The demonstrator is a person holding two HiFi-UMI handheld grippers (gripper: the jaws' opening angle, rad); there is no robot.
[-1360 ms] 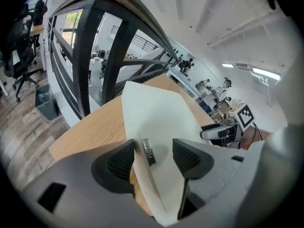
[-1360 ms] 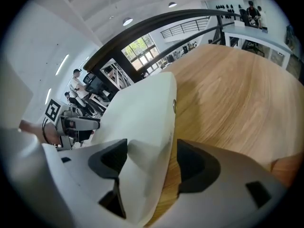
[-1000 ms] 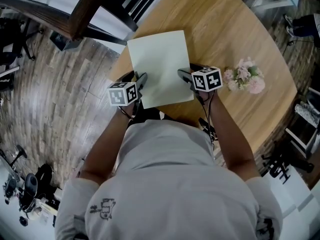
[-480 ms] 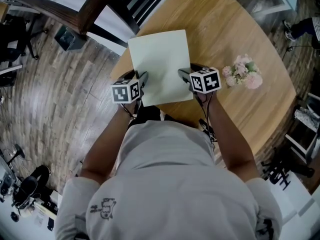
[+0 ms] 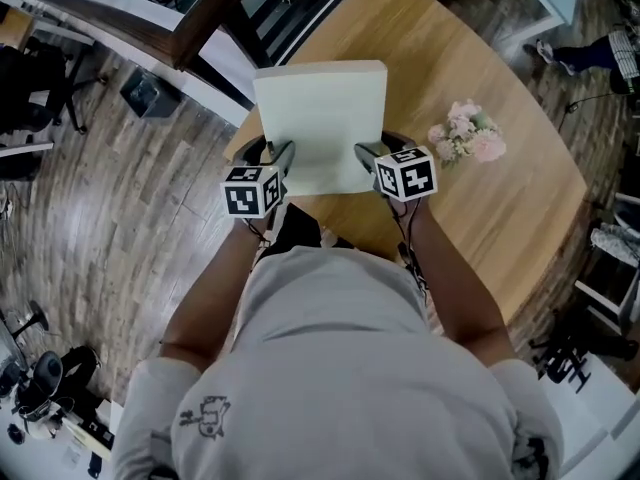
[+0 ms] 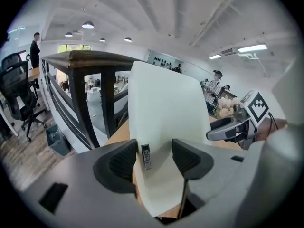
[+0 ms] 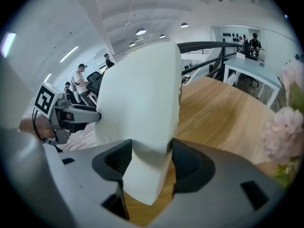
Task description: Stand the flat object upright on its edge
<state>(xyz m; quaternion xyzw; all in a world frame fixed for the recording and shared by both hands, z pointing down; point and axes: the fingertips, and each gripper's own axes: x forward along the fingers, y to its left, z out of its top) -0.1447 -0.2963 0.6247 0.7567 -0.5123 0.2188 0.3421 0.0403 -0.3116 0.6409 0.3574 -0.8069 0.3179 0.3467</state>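
Observation:
A pale cream flat panel (image 5: 320, 118) is tipped up from the round wooden table (image 5: 490, 208), its thick far edge raised toward me. My left gripper (image 5: 280, 154) grips its near left side. In the left gripper view the panel (image 6: 164, 108) fills the gap between the dark pads (image 6: 124, 161) of that gripper (image 6: 154, 158). My right gripper (image 5: 364, 152) holds the near right side. Its jaws are closing, with the panel (image 7: 137, 99) pressed between the pads of that gripper (image 7: 145, 158).
A small bunch of pink flowers (image 5: 465, 138) lies on the table just right of the right gripper. A dark wooden chair (image 5: 250, 8) stands at the table's far edge, behind the panel. The table rim runs close under both grippers.
The panel lay flat on the table a second ago; its far edge has now risen, showing its thickness. Both grippers have shifted slightly away from me with it.

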